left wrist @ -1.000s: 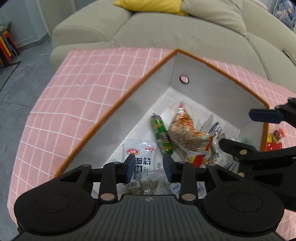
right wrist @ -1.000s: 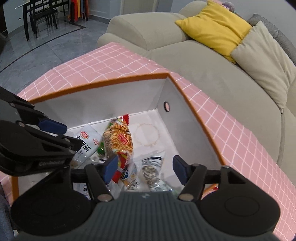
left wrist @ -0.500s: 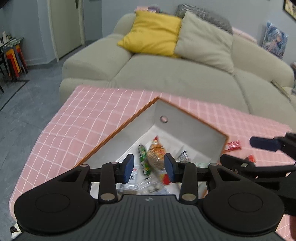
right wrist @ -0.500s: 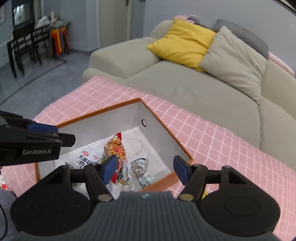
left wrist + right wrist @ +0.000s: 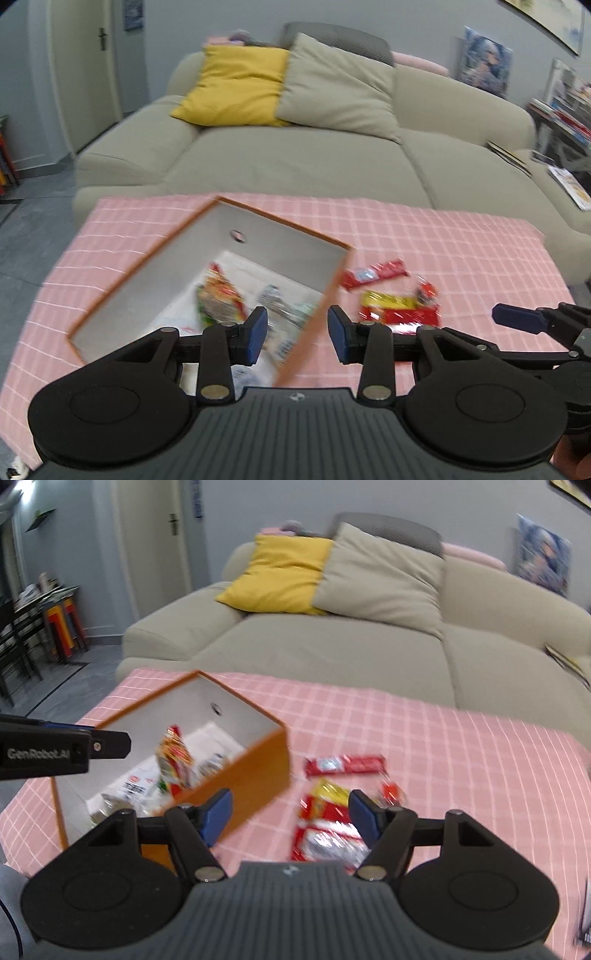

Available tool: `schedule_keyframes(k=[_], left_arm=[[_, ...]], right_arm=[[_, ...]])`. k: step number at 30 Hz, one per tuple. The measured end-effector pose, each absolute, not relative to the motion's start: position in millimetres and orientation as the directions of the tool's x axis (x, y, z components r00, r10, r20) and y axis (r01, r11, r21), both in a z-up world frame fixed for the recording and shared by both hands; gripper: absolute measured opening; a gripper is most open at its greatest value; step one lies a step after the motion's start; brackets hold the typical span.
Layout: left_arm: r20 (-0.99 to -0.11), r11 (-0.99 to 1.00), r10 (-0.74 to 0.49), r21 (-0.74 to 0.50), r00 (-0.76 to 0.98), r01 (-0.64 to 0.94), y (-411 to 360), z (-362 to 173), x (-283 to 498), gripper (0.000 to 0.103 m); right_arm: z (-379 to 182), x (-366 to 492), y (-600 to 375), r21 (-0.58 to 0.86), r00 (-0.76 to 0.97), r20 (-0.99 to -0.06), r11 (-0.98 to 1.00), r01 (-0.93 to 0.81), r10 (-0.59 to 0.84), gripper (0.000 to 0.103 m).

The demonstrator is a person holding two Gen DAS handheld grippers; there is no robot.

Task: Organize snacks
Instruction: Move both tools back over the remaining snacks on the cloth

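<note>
Left to right: orange box with white interior, several packets inside, standing on the pink checked cloth; left gripper, fingers spread and empty, above the box's near wall; long red bar and red-and-yellow packets loose on the cloth just right of the box; right gripper, jaws just widened, nothing between them, above those packets. Risk, as judged: glossy wrappers may slip from the pads, or a low approach may snag the cloth and shift the box.

both grippers now back above the box, jaws wider, empty
</note>
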State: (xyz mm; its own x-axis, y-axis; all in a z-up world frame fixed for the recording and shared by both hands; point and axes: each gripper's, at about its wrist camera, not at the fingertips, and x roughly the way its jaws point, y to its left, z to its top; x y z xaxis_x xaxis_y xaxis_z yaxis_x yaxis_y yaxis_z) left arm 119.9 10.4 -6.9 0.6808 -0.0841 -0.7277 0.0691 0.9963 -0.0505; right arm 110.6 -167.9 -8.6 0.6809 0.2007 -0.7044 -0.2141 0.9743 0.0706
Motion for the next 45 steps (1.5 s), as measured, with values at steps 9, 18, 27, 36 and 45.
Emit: schedule_keyframes(k=[9,18,27,36,45], left_arm=[[-0.775,0.987,-0.147,-0.073,0.615,0.143,-34.0,-45.5,108.2,0.045],[-0.818,0.974,-0.209,-0.129,0.536,0.184,-53.3,-80.5,112.2,0.037],[-0.832,0.96,-0.24,-0.127,0.5,0.25,-65.6,-98.6,137.6,0.05],[-0.842,0.949,-0.275,-0.16,0.463,0.272,-76.9,-117.1,185.9,0.067],[-0.878,0.94,-0.29,-0.187,0.38,0.285,-83.4,-155.7,233.5,0.072]], right_arm=[[-46.0,76.5,-218.9,0.08,0.677,-0.724,0.991,-0.108,0.132,0.067],[-84.1,67.8,-245.6,0.06,0.632,-0.773,0.998,-0.02,0.059,0.067],[-100.9,93.2,-243.7,0.043,0.59,-0.805,0.998,-0.05,0.064,0.065],[-121.5,140.7,-247.6,-0.016,0.57,-0.822,0.998,-0.065,0.024,0.049],[-141.6,178.0,-260.0,0.003,0.539,-0.842,0.999,-0.043,0.026,0.046]])
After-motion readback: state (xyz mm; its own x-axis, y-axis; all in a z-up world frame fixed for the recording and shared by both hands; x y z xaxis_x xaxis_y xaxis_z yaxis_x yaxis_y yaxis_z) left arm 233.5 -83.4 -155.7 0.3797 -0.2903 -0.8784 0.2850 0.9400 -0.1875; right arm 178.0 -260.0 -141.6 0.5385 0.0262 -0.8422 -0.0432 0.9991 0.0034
